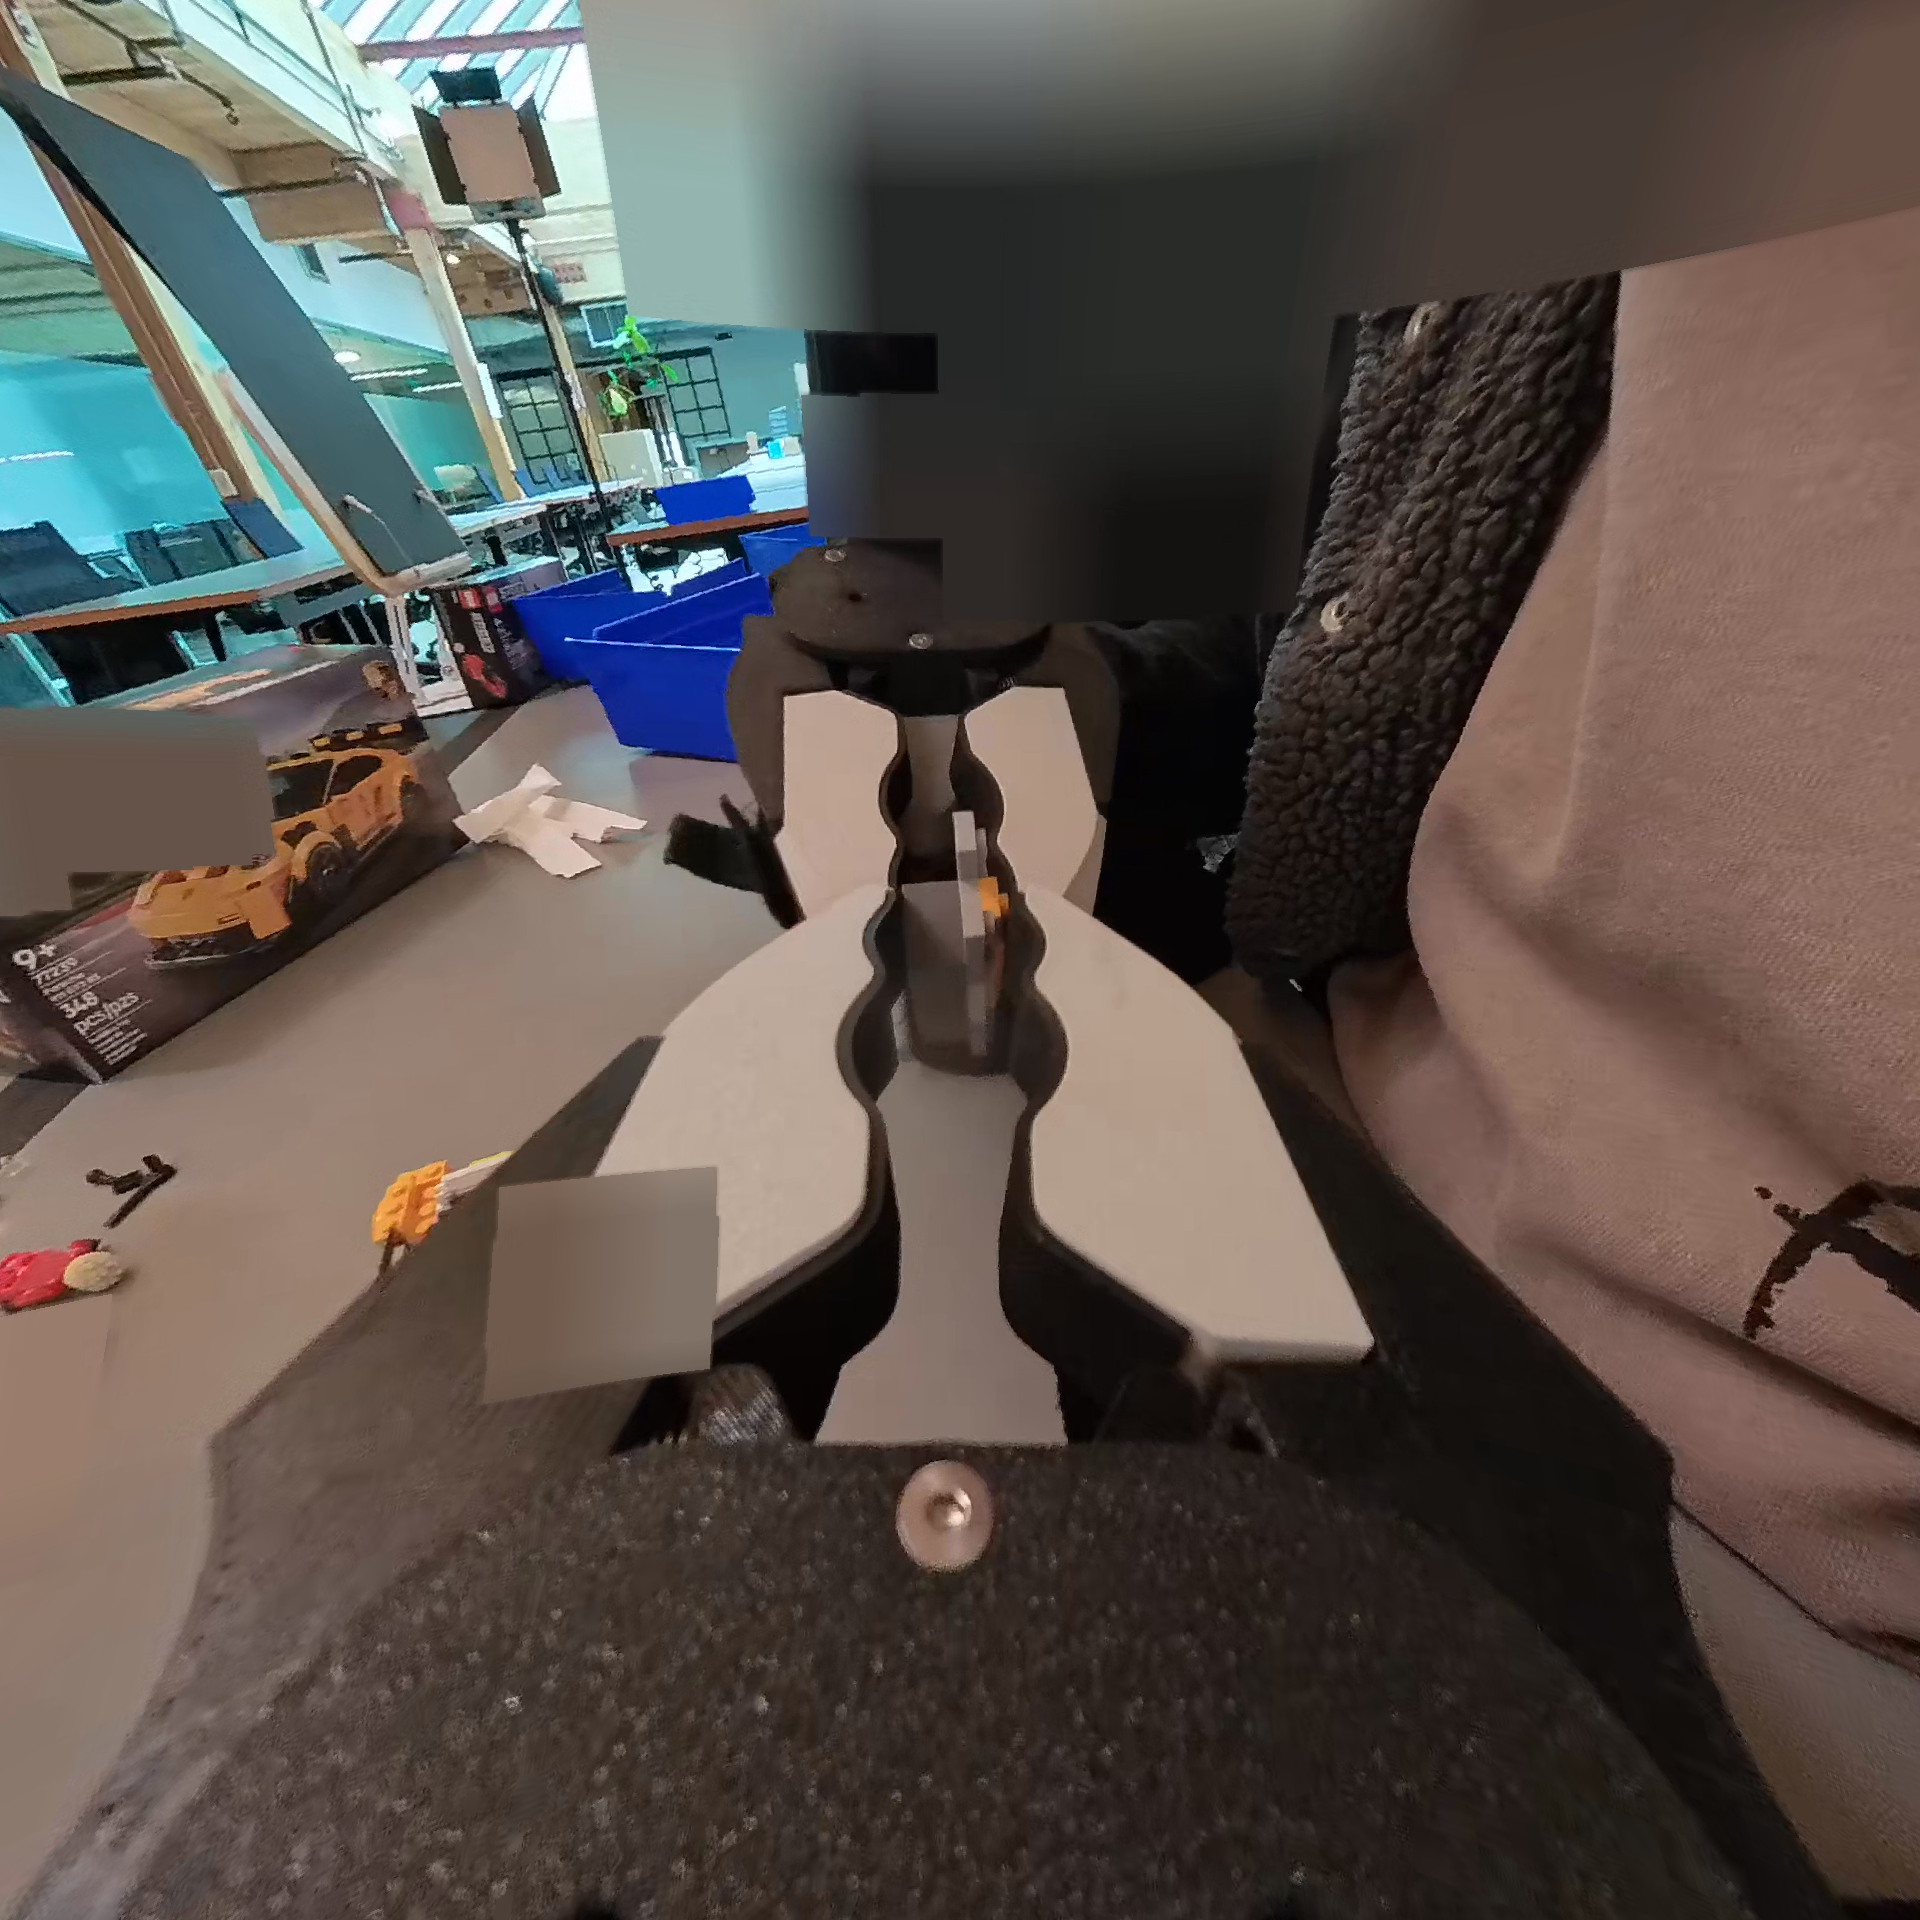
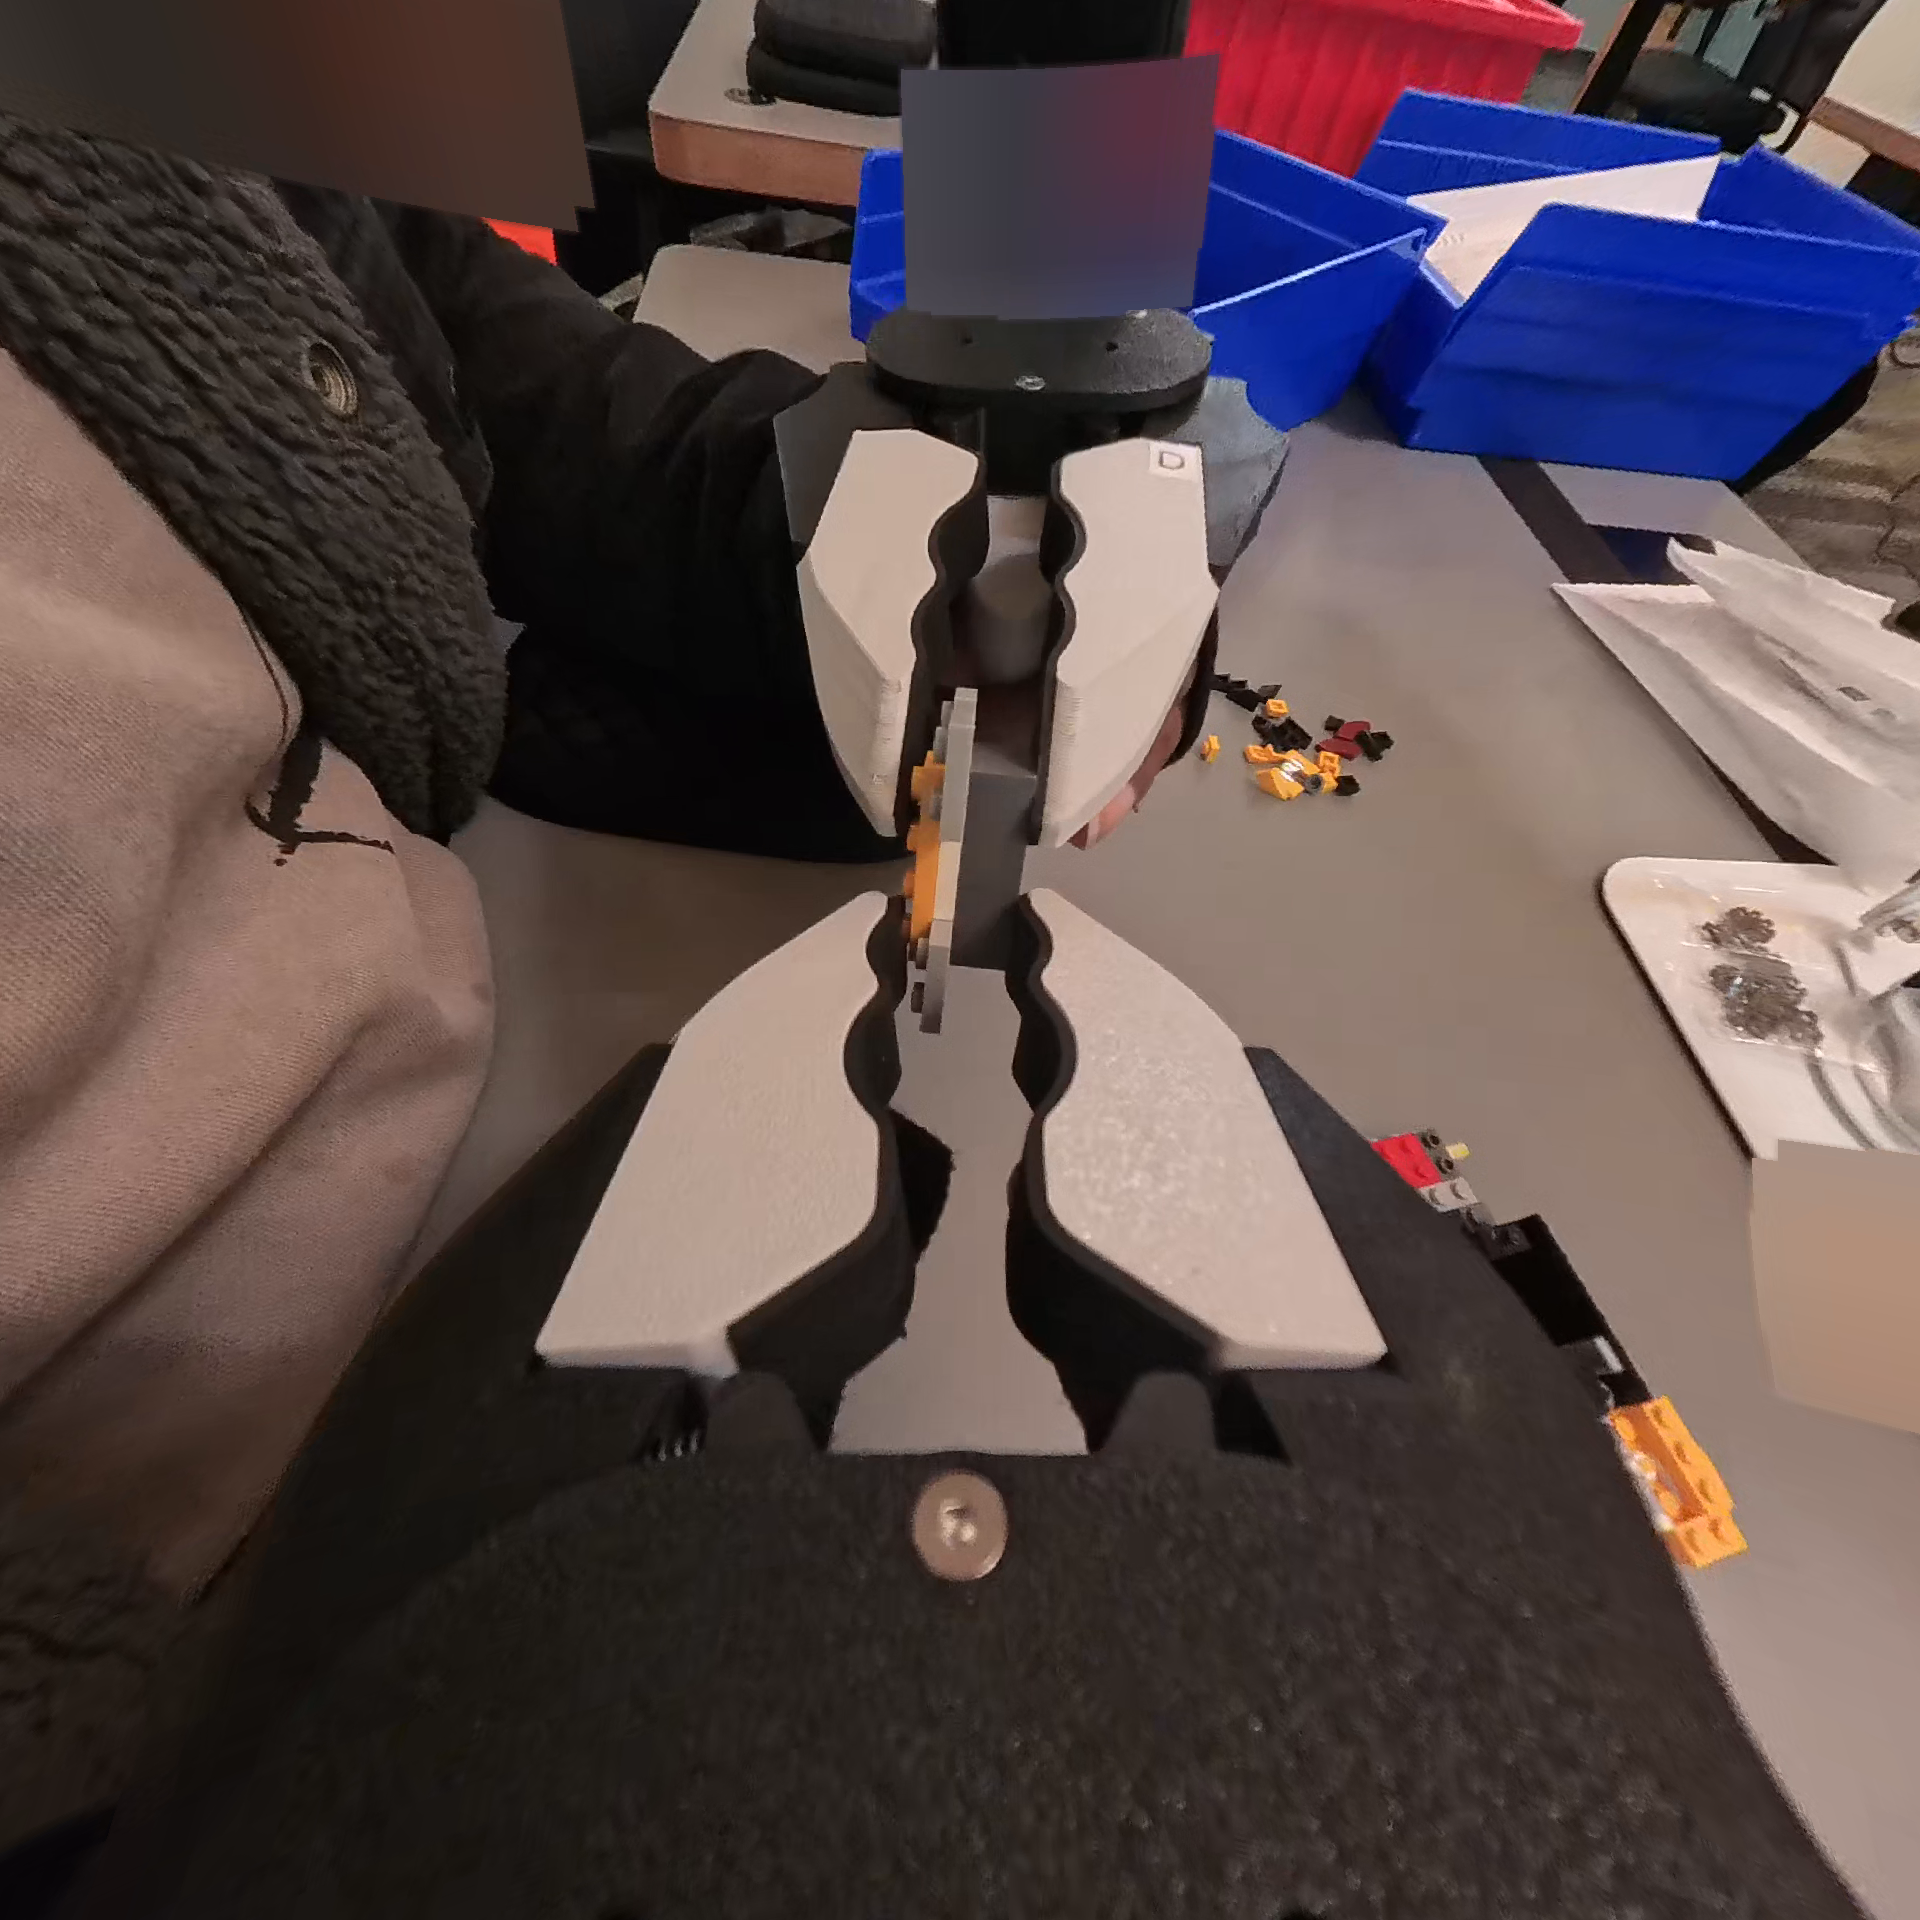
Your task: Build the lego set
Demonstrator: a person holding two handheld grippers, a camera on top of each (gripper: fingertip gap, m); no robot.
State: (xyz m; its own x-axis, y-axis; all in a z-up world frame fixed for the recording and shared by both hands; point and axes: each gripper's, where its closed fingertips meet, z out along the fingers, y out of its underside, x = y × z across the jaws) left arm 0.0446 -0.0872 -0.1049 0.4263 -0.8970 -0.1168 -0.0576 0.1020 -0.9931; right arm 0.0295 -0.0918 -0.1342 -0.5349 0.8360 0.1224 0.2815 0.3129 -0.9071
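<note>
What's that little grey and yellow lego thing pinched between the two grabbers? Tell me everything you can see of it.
The lego assembly is a thin light-grey plate standing on edge, with a darker grey block on one face and small orange pieces on the other. It looks like hard plastic. It hangs above the table, with the left gripper and right gripper gripping opposite ends.

Two grippers meet tip to tip, the left gripper [image 1: 951, 914] and the right gripper [image 2: 951, 935], with one grey and orange lego assembly [image 2: 961, 862] between them; three blue bins [image 2: 1621, 332] far right; one red bin [image 2: 1351, 73] beyond; one set box [image 1: 239, 852] left
</note>
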